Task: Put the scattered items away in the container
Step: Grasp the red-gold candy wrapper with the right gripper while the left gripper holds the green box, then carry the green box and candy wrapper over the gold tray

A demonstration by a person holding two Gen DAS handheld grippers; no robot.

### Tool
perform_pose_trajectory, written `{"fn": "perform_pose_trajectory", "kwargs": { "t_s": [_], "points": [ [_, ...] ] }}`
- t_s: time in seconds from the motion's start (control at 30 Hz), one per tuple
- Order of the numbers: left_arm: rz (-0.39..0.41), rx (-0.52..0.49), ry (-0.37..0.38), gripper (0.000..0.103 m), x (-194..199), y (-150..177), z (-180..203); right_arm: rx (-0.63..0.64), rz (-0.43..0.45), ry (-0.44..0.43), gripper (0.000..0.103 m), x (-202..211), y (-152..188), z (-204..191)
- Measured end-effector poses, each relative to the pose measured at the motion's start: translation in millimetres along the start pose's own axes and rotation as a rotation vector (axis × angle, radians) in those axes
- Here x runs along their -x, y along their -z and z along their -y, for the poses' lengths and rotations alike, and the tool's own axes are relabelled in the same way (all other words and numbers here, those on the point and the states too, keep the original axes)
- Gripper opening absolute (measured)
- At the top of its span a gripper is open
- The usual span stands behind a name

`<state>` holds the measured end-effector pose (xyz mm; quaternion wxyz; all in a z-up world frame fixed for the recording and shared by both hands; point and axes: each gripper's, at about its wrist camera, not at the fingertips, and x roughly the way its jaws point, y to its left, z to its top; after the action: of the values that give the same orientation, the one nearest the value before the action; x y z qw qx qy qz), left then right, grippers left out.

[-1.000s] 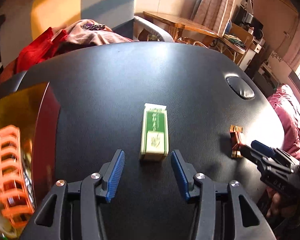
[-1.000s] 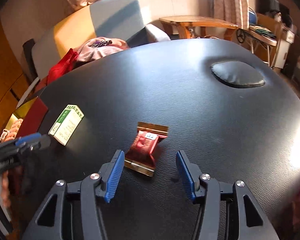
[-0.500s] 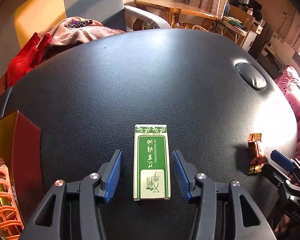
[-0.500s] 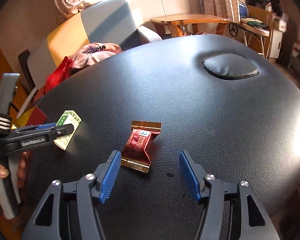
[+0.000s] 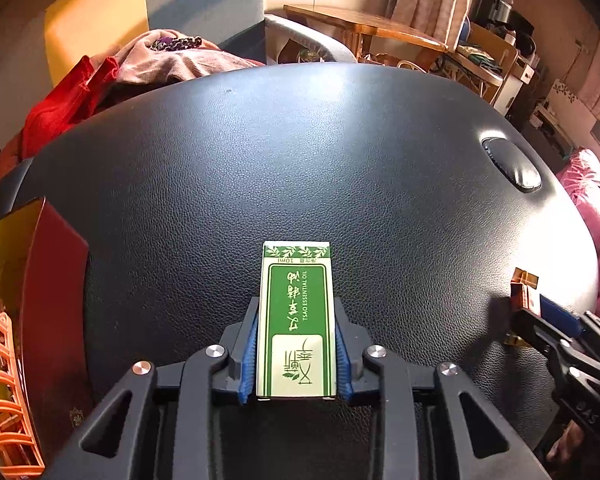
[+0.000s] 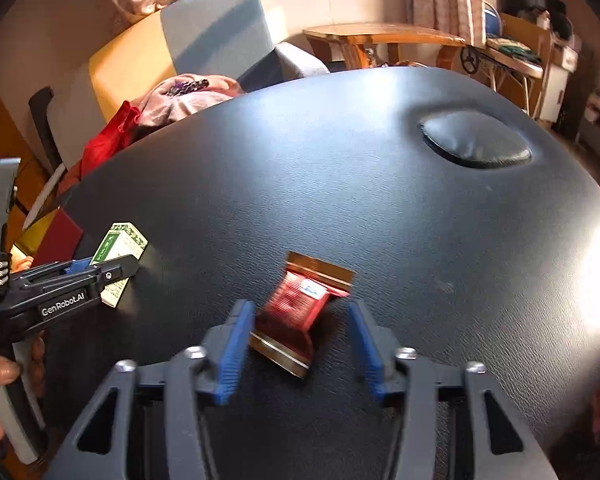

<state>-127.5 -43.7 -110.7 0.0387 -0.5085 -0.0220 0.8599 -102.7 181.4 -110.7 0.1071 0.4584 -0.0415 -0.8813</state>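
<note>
Green cardboard oil box [image 5: 296, 316] is pinched in your left fingers [image 5: 249, 354] for carrying; right fingers [image 6: 230, 354] stand spread around the red foil sachet [image 6: 296, 312].

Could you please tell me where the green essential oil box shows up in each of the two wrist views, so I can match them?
Left wrist view: the green box sits bottom centre, clamped between the left gripper's blue pads.
Right wrist view: the same box is at the left edge, partly hidden behind the left gripper's fingers.
Shared landmark: the oval cushion set into the black table, far right and upper right.
</note>
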Motion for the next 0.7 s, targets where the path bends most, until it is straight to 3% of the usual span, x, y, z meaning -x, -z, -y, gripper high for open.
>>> {"fn": "perform_pose_trajectory", "kwargs": {
  "t_s": [0.2, 0.47, 0.7],
  "points": [
    [0.008, 0.03, 0.022, 0.031, 9, 19, -5, 0.052, 0.014, 0.039, 0.03, 1, 8, -8],
    [0.039, 0.063, 0.047, 0.031, 31, 65, 2, -0.014, 0.022, -0.067, 0.029, 20, 29, 6],
    [0.05, 0.056, 0.064, 0.031, 51, 90, 3, 0.028, 0.023, -0.101, 0.028, 30, 38, -15]
  ]
}}
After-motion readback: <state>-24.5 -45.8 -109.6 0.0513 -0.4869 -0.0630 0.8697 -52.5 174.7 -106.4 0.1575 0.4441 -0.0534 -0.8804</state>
